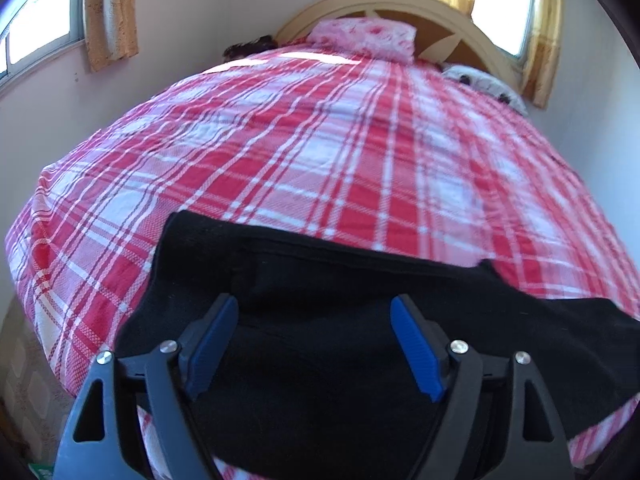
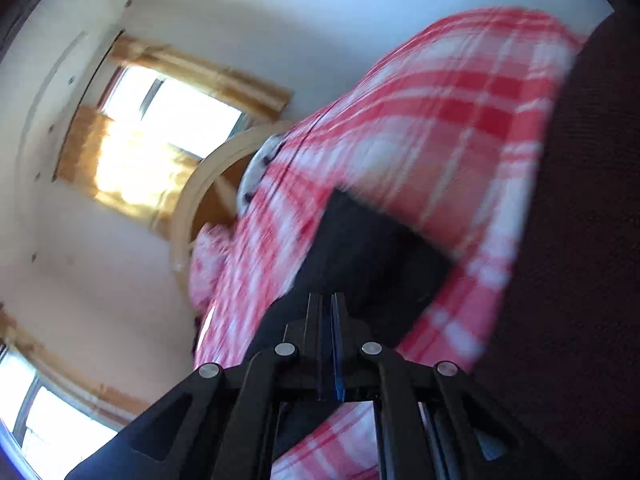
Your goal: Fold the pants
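1. Nearest the left wrist camera, black pants point(image 1: 320, 300) lie spread across the foot of a bed point(image 1: 320, 152) covered in a red and white checked sheet.
2. Left tongs point(image 1: 314, 344) hover over the pants at 6 o'clock, blue pads point(image 1: 212, 344) wide apart, holding nothing.
3. Right tongs point(image 2: 326, 320) are pressed closed; the tilted, blurred view cannot show whether cloth is pinched.
4. A pink pillow point(image 1: 364, 36) sits at 12 o'clock by the wooden headboard point(image 1: 460, 28).
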{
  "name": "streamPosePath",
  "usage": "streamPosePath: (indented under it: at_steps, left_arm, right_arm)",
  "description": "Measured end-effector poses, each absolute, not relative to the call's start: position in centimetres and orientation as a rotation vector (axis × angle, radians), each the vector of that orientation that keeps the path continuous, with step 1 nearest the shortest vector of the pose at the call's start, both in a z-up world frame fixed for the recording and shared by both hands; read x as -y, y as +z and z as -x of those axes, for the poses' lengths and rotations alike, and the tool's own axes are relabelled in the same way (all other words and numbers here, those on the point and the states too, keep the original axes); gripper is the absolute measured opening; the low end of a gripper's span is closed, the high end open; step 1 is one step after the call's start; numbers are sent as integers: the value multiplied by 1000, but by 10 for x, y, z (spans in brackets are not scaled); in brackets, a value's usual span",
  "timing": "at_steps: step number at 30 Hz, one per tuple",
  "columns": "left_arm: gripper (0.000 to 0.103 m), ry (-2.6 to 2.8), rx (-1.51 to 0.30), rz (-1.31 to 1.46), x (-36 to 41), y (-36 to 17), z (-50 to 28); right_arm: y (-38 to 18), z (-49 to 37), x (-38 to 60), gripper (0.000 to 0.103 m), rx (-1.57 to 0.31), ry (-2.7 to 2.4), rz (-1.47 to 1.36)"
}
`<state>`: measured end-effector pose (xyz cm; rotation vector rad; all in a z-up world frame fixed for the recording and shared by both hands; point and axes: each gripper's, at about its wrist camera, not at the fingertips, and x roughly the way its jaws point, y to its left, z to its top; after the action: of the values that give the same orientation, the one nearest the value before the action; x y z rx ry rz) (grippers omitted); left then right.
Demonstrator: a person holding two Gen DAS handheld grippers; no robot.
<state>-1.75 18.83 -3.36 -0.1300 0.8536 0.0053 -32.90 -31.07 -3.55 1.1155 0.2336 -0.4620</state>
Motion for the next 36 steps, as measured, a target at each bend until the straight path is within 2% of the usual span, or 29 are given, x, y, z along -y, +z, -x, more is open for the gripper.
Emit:
streamPosePath:
  at_steps: [1, 3, 4, 5, 13, 16, 19, 21, 24, 30, 36]
  left_arm:
    - [81, -46, -839, 132, -184, -28, 26]
    - [81, -117, -819, 113, -174, -22, 38]
    - [82, -145, -810, 102, -170, -19, 43]
    - [81, -165, -804, 96, -167, -18, 45]
    - [81, -270, -828, 11, -135, -31, 55]
    - [81, -261, -847, 18, -137, -35, 54]
    - [81, -252, -855, 53, -144, -35, 56]
    - [82, -245, -854, 71, -149, -35, 57]
    - [81, -234, -849, 72, -152, -34, 56]
    - [82, -223, -836, 40, -148, -30, 54]
    - [82, -210, -868, 47, -146, -35, 42]
  right_arm:
    - [-39, 314, 300, 14, -261, -418, -1118]
    - [-49, 290, 281, 56, -292, -342, -1134]
    - [-55, 278, 270, 62, -286, -300, -1145]
    - [-58, 271, 263, 65, -277, -274, -1150]
    - [-66, 230, 216, 65, -414, -282, -1073]
    - [-70, 217, 210, 62, -418, -235, -1073]
    - [-70, 203, 200, 42, -441, -187, -1057]
    - [-75, 196, 191, 19, -506, -162, -1038]
    - [-80, 186, 188, 6, -532, -129, -1027]
    - [-72, 204, 182, 4, -469, -69, -1073]
    - [-100, 223, 173, 7, -563, -123, -1071]
